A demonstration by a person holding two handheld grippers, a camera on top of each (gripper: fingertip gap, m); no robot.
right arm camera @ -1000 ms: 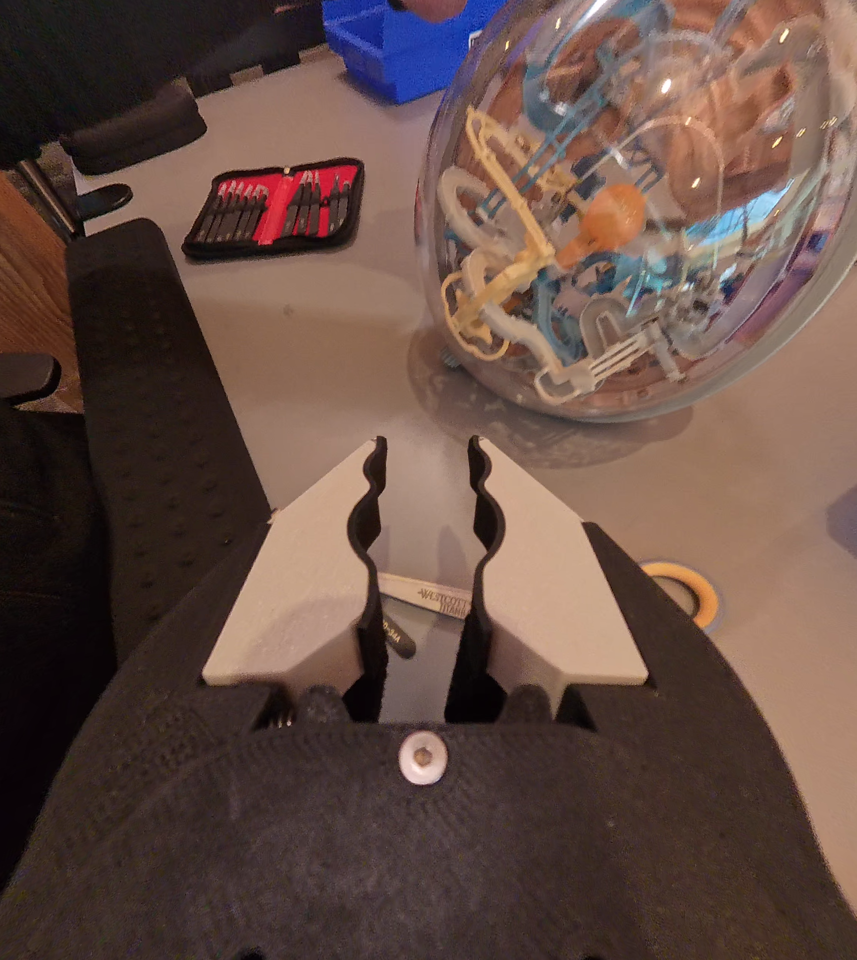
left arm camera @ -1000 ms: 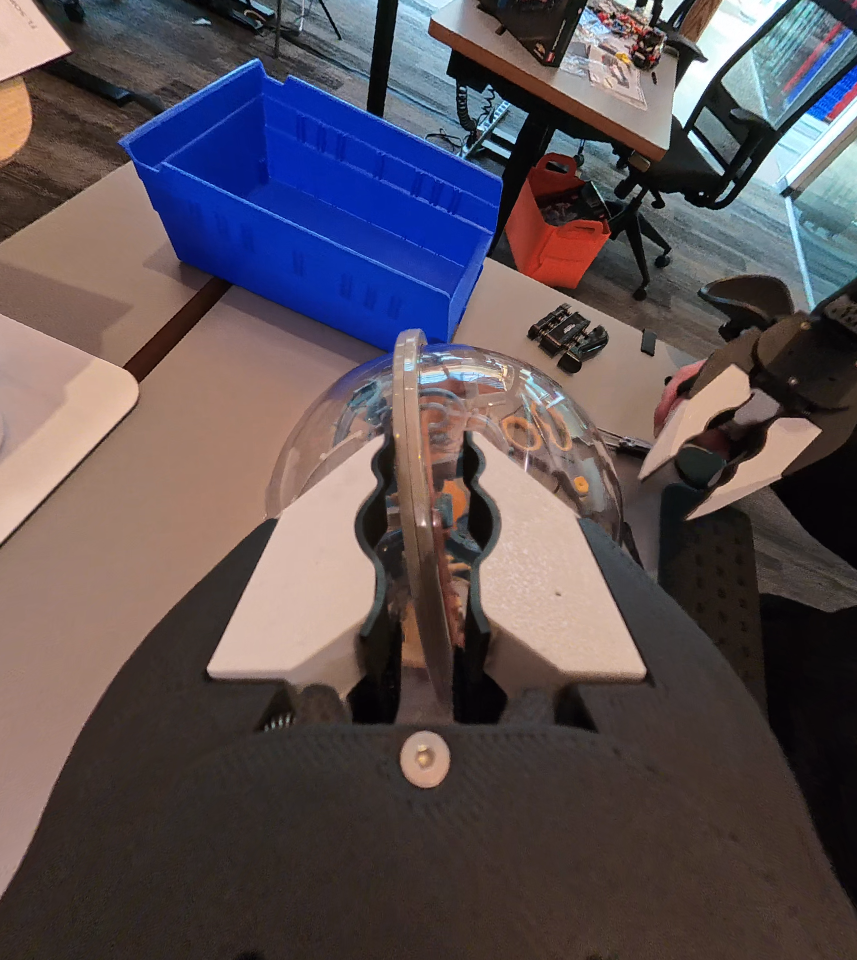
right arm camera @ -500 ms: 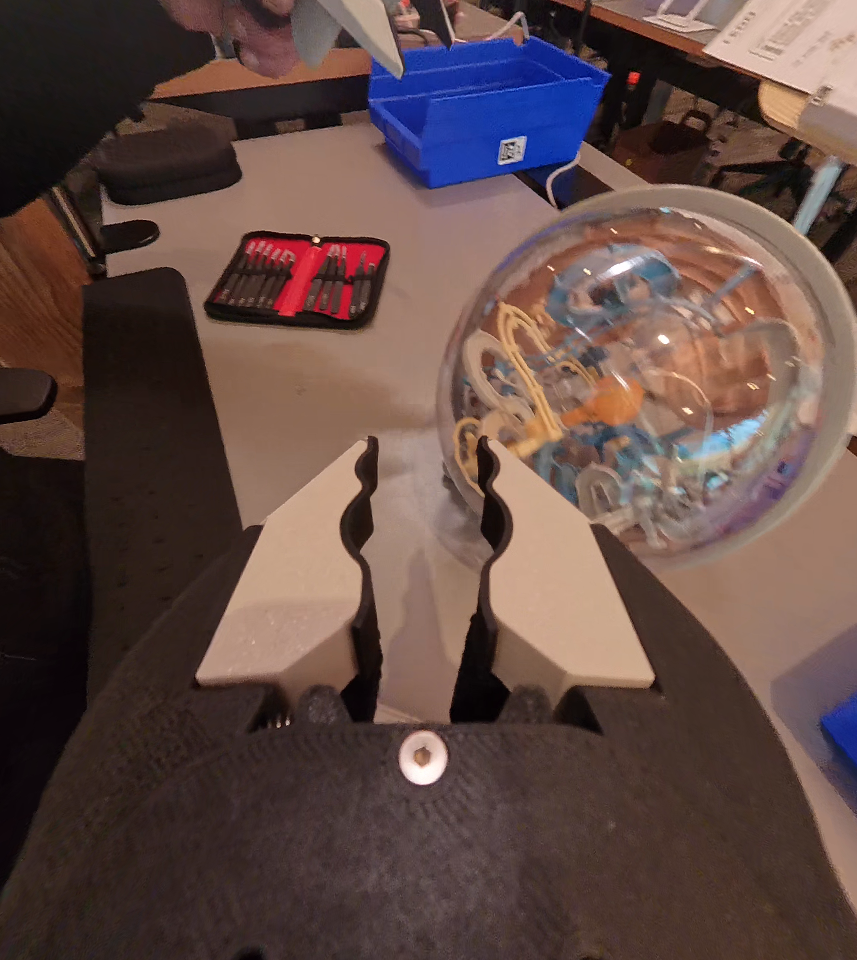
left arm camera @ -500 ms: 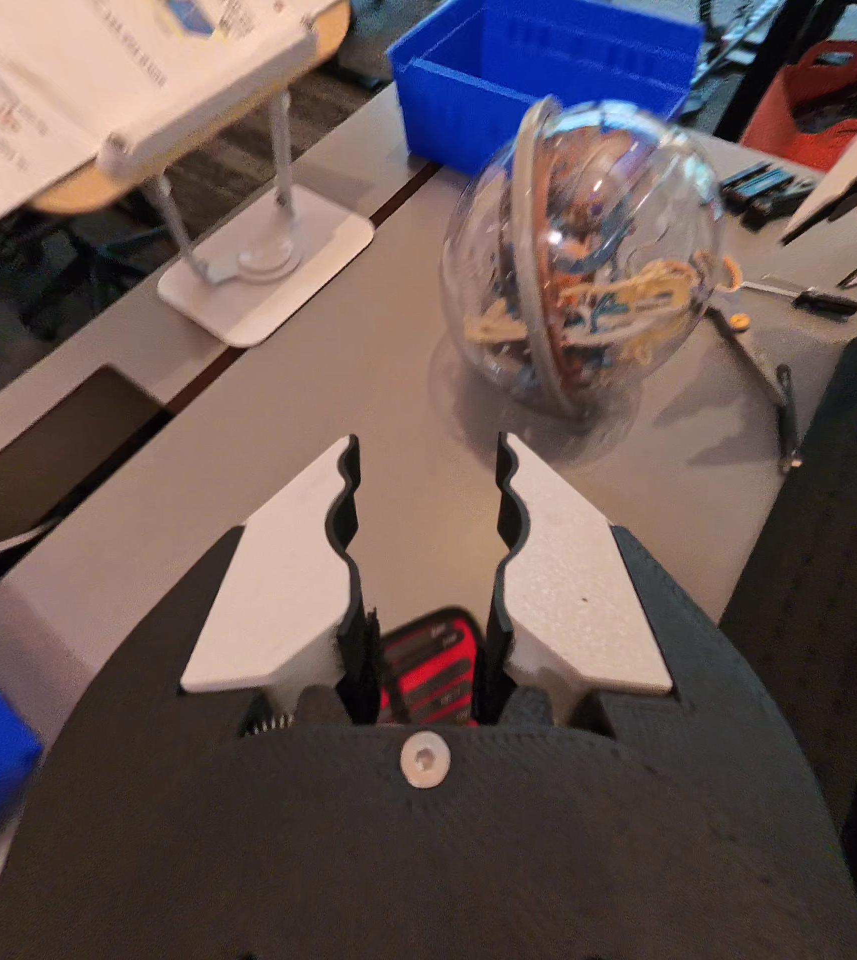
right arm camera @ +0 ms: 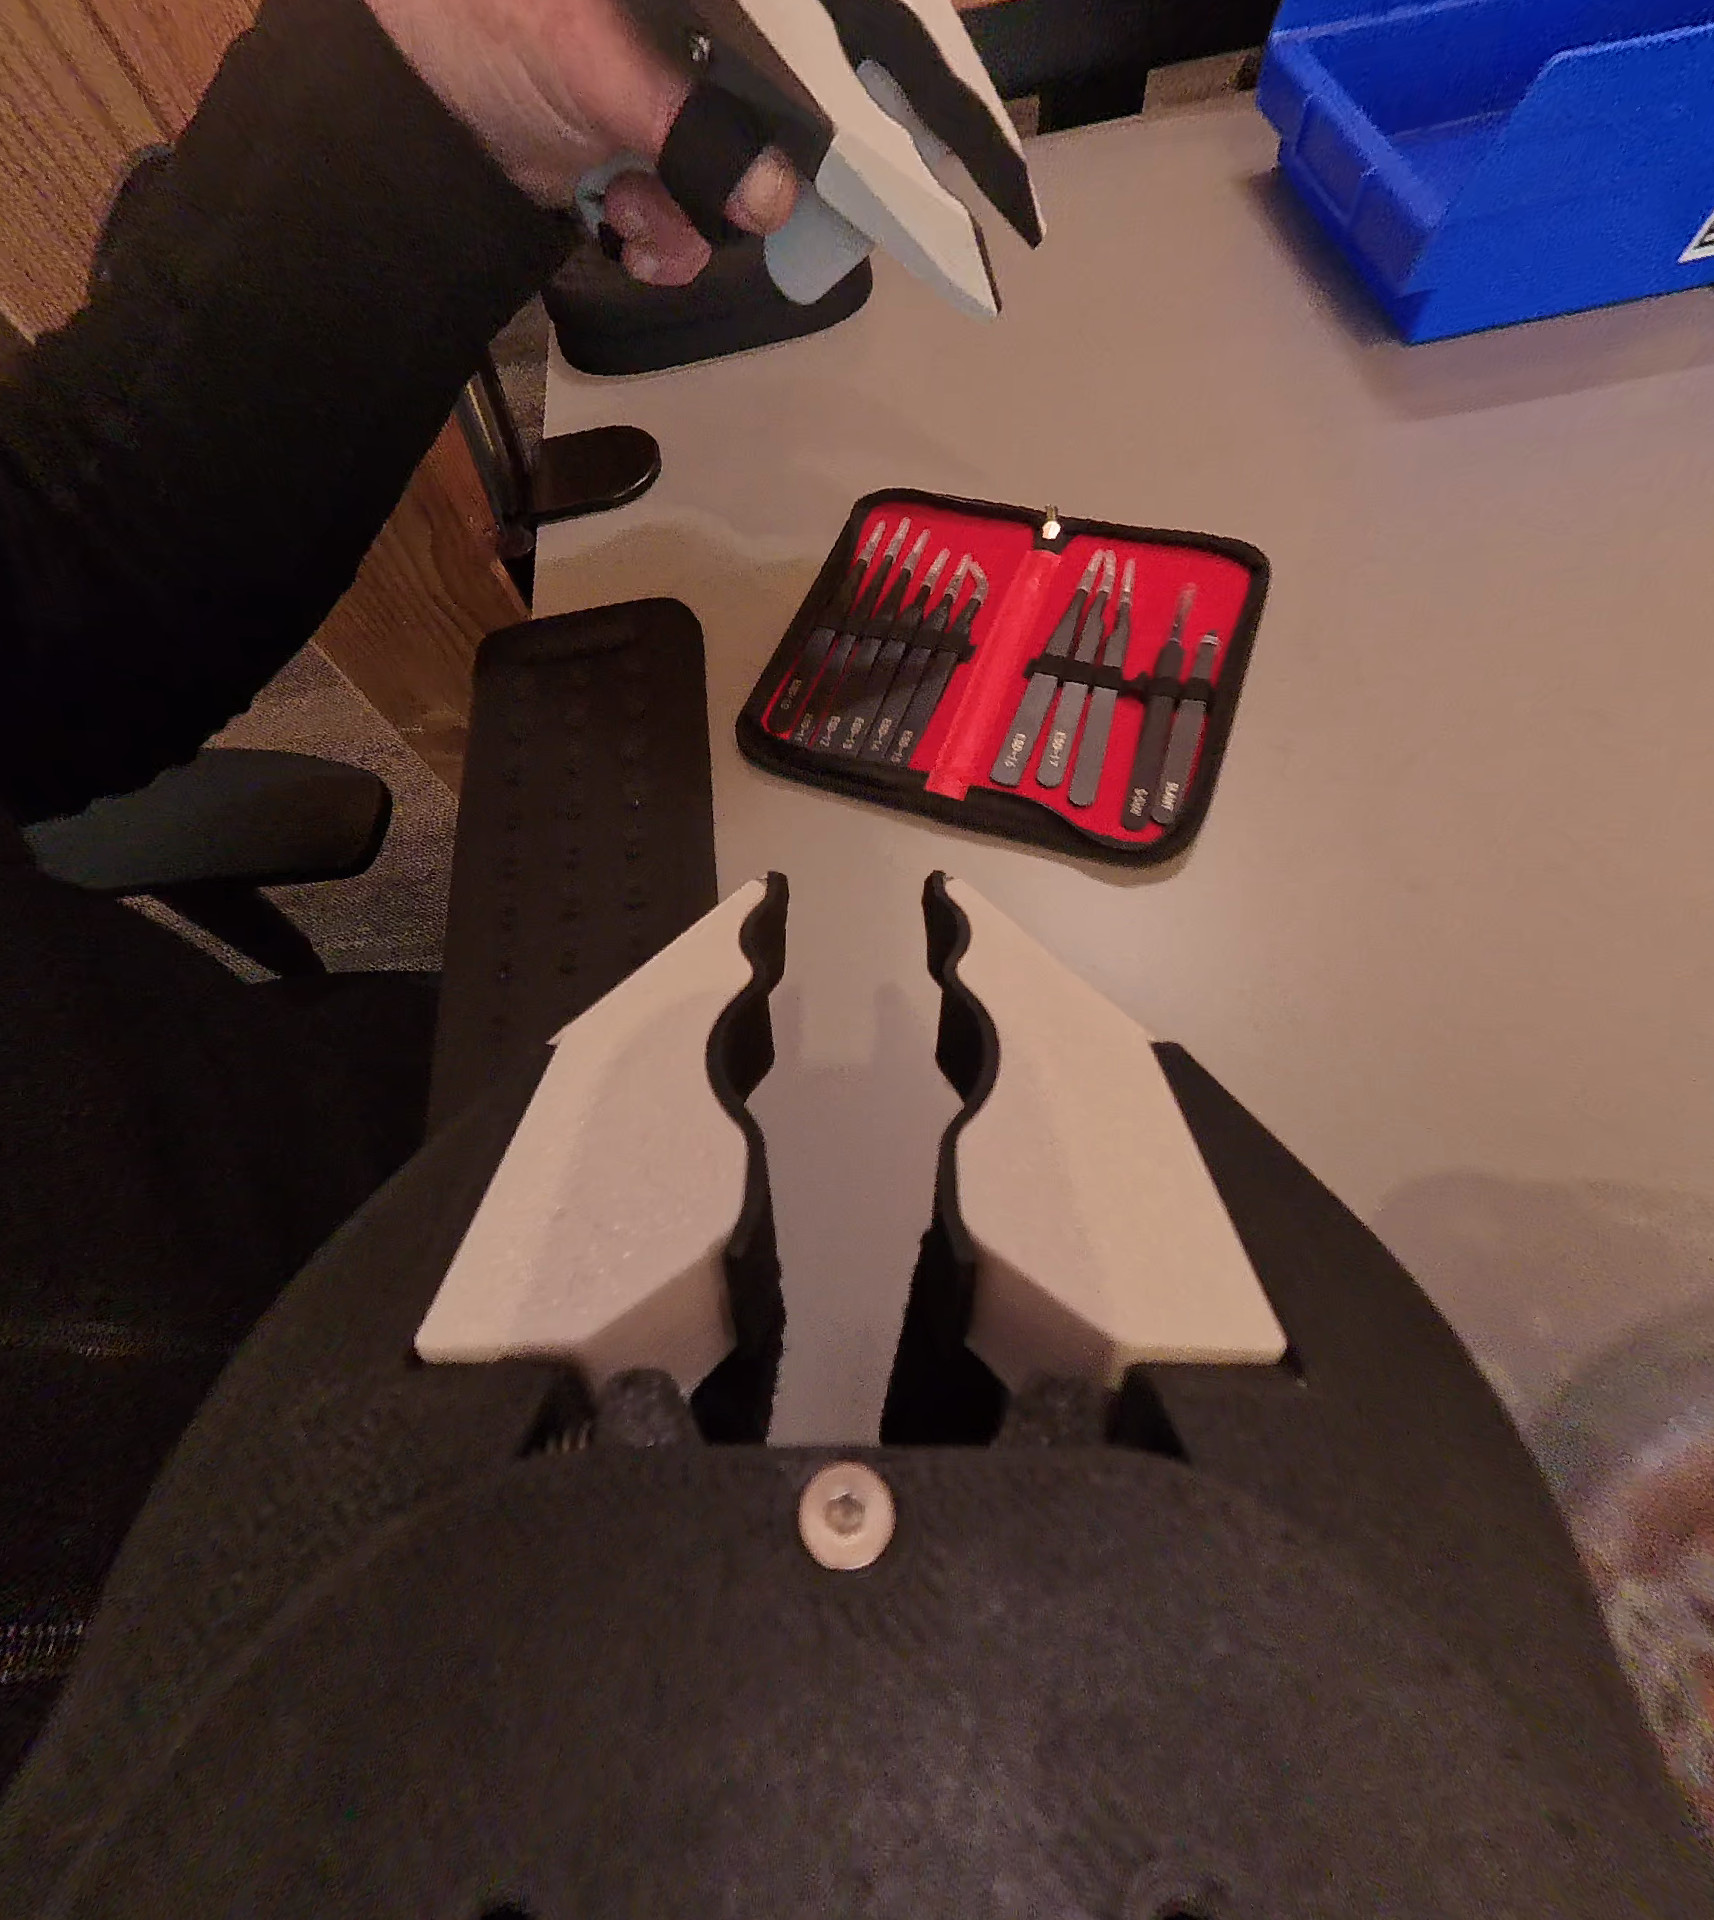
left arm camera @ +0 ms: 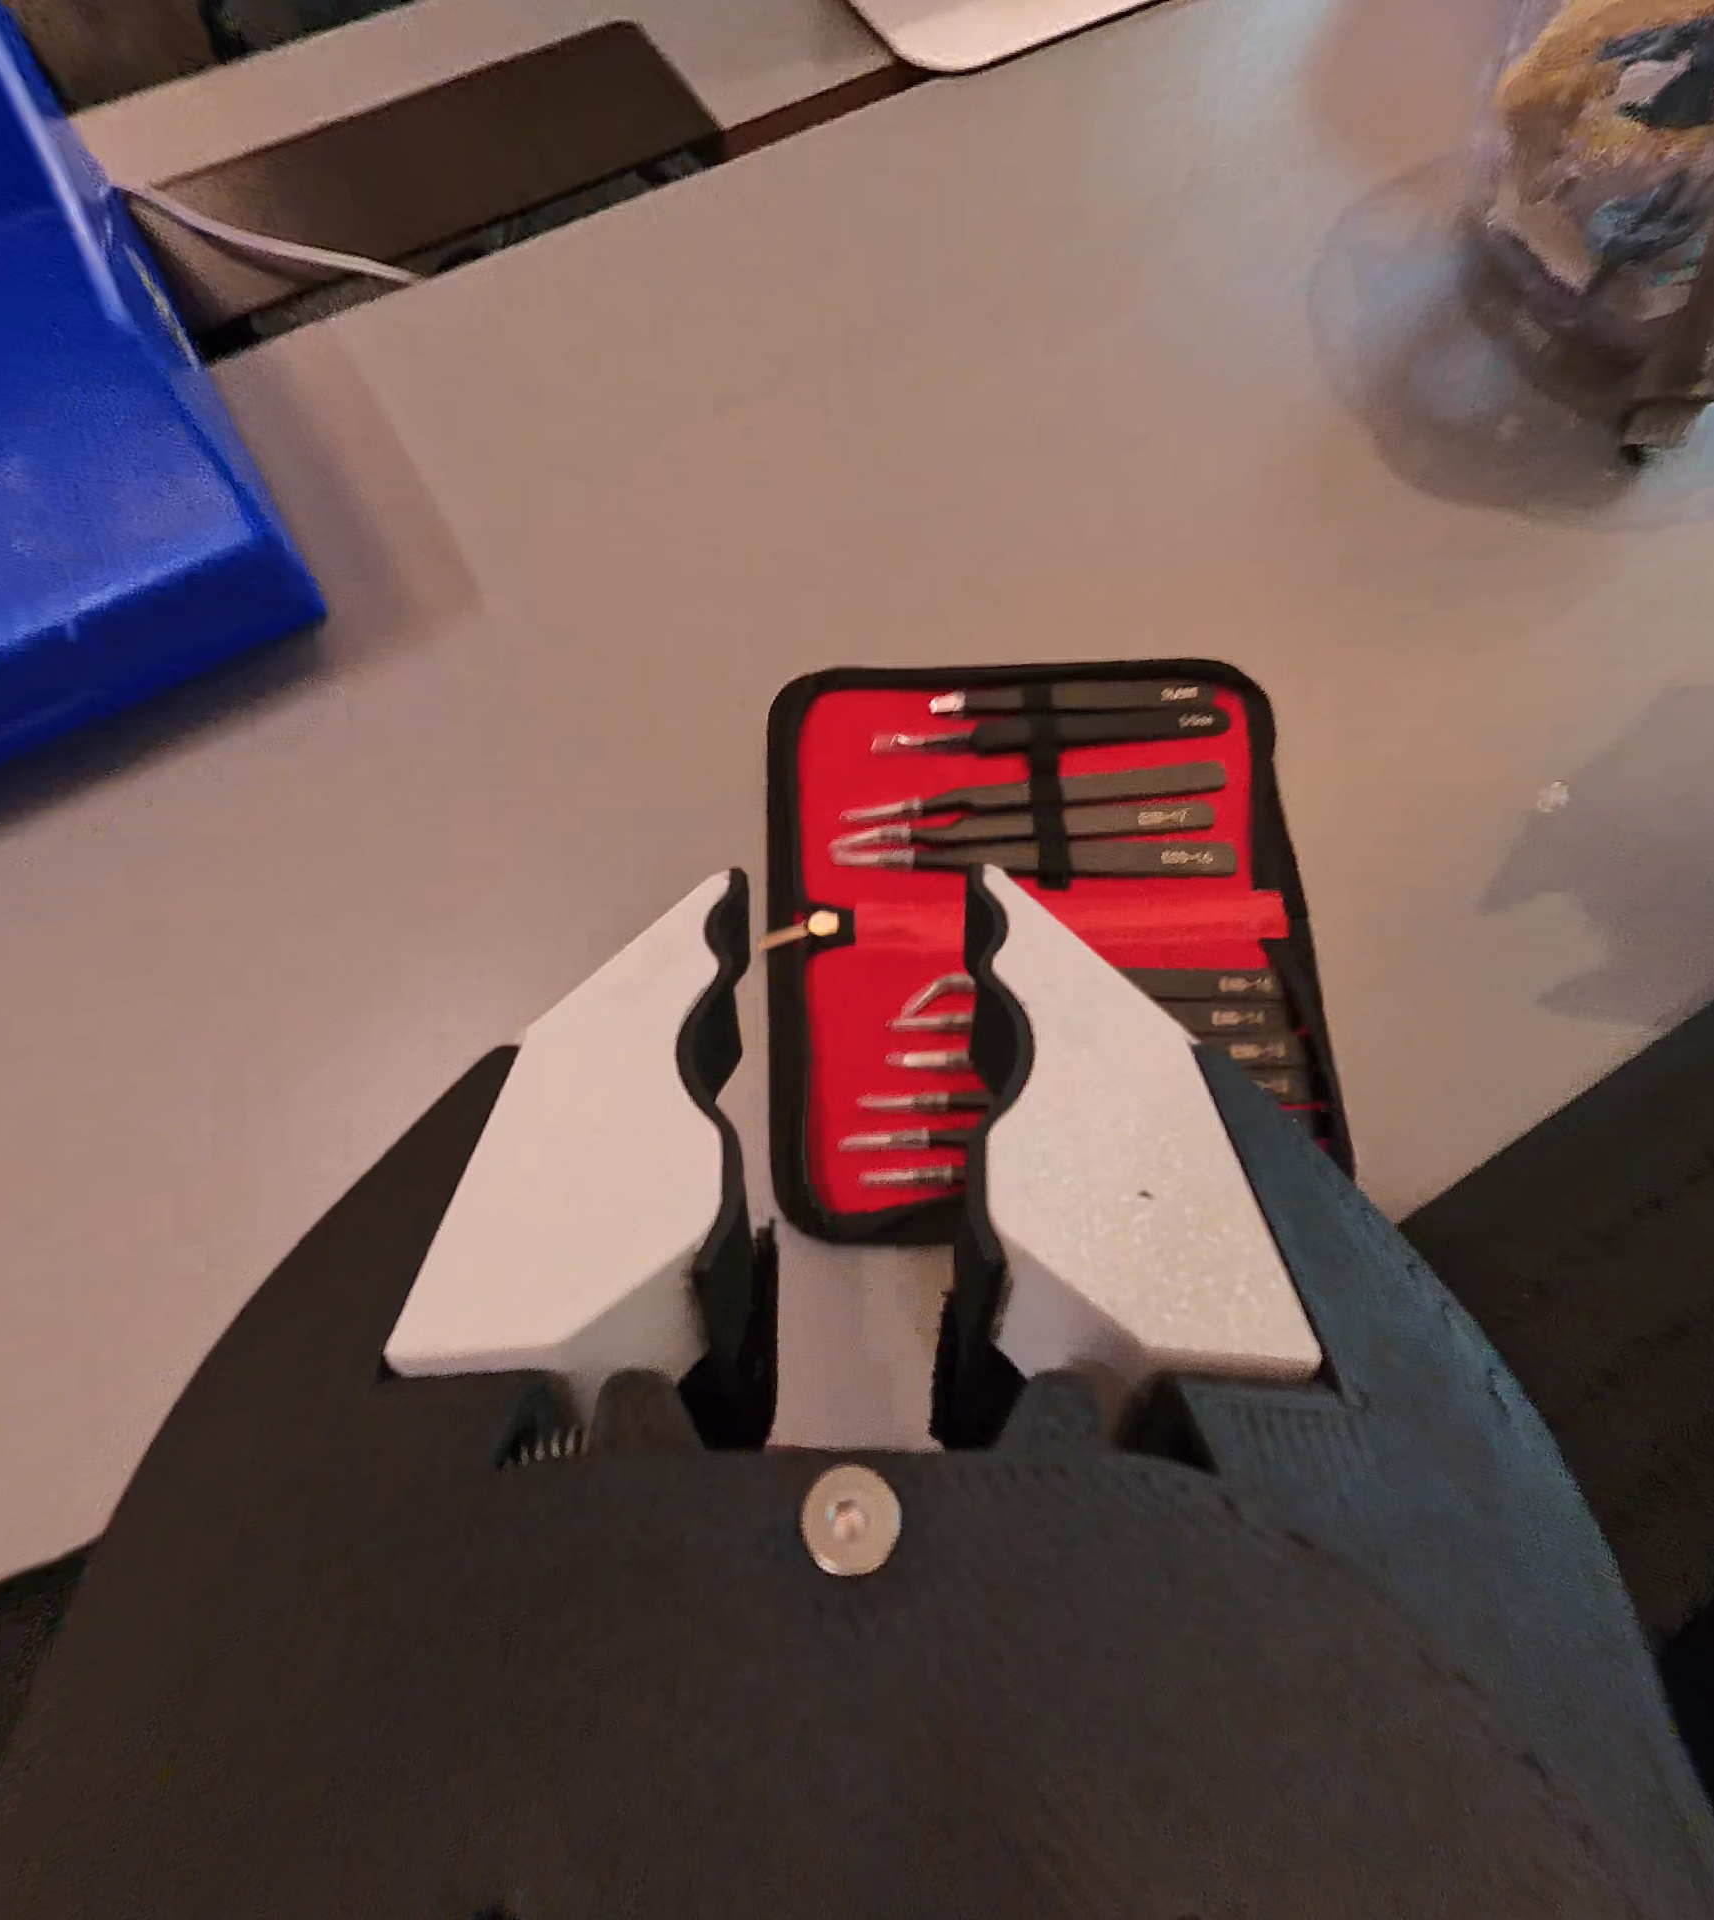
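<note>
An open black zip case with red lining (left arm camera: 1040, 935) holding several black tweezers lies flat on the grey table (left arm camera: 728, 468). My left gripper (left arm camera: 855, 883) is open and empty, hovering just above the case's near edge. The case also shows in the right wrist view (right arm camera: 1009, 665), ahead of my right gripper (right arm camera: 855, 883), which is open and empty over bare table. The left gripper (right arm camera: 998, 260) appears there too, held up in a hand at the top. A clear maze ball (left arm camera: 1642, 208) stands blurred at the far right.
A blue bin (left arm camera: 53, 468) stands at the left of the case, and shows at the top right in the right wrist view (right arm camera: 1559, 156). A black chair back (right arm camera: 583, 821) and armrest (right arm camera: 209, 821) sit at the table's near edge. The ball's blurred side (right arm camera: 1705, 1558) is by my right gripper. My hands' fingertips stand some 25 cm from each other.
My left gripper let go of the maze ball, opened, and swung away over the tweezer case. My right gripper turned from the ball toward the case. The ball stays on the table.
</note>
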